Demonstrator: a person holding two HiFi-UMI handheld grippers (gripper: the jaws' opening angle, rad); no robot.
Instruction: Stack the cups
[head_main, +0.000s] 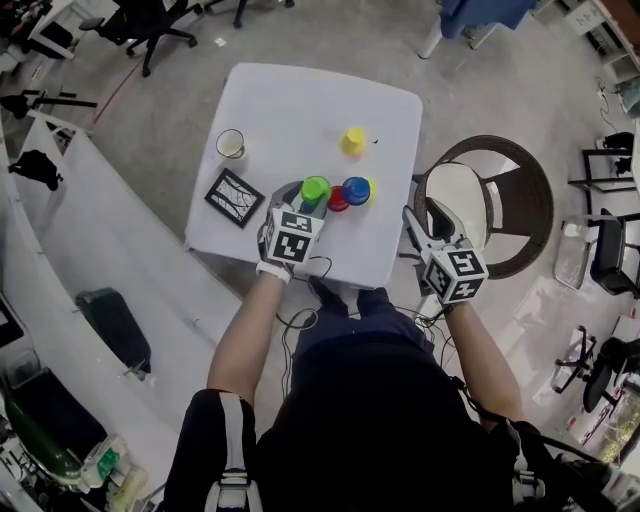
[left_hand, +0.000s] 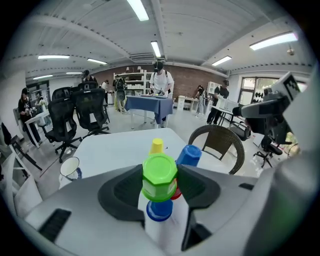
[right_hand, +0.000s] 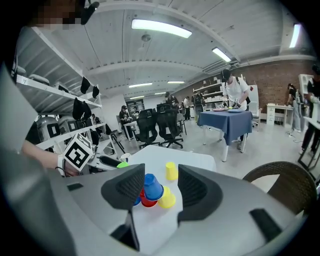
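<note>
Two grippers here, and only one's busy. The left gripper (head_main: 308, 203) has its fingers clamped on a green cup (left_hand: 159, 177), over the near middle of the white table (head_main: 300, 110), with the cup's flat bottom facing that gripper's camera. A blue cup (left_hand: 160, 210) shows just below it in the left gripper view. Right beside them is a little huddle: a red cup (head_main: 338, 200), a second blue cup (head_main: 356, 187) leaning on it, and a yellow cup (right_hand: 167, 199) touching both. A lone yellow cup (head_main: 353, 141) stands farther back. The right gripper (head_main: 424, 215) hangs off the table's near right edge by a wicker chair (head_main: 520, 200), fingers spread, nothing between them. A mug (head_main: 230, 144) sits far left.
</note>
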